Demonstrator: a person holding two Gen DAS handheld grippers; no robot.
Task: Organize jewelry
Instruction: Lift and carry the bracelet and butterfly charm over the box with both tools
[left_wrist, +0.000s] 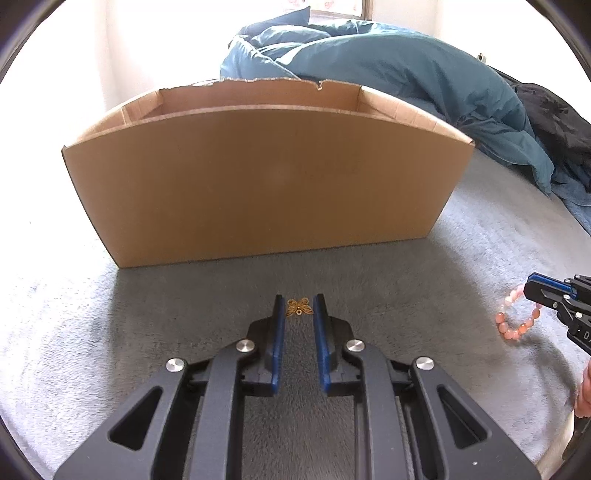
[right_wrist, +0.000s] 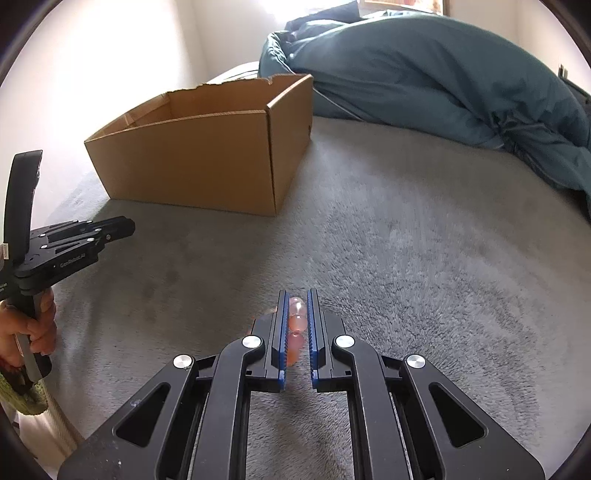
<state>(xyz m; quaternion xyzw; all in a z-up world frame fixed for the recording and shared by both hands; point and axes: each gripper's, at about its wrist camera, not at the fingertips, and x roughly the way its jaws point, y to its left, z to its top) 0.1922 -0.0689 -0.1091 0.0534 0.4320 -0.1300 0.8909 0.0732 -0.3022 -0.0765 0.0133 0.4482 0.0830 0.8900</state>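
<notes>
A small gold butterfly charm (left_wrist: 299, 307) sits between the tips of my left gripper (left_wrist: 299, 308), whose jaws stand close on either side of it, touching it at the edges. My right gripper (right_wrist: 297, 306) is shut on a pink bead bracelet (right_wrist: 296, 325). In the left wrist view the bracelet (left_wrist: 517, 321) hangs from the right gripper (left_wrist: 546, 295) just above the grey blanket. The left gripper also shows in the right wrist view (right_wrist: 122, 229). An open cardboard box (left_wrist: 266, 177) stands behind the charm; it also shows in the right wrist view (right_wrist: 199, 162).
A grey fleece blanket (right_wrist: 406, 240) covers the bed. A crumpled teal duvet (left_wrist: 406, 74) lies behind and to the right of the box. A dark garment (left_wrist: 554, 122) lies at the far right. White walls stand behind.
</notes>
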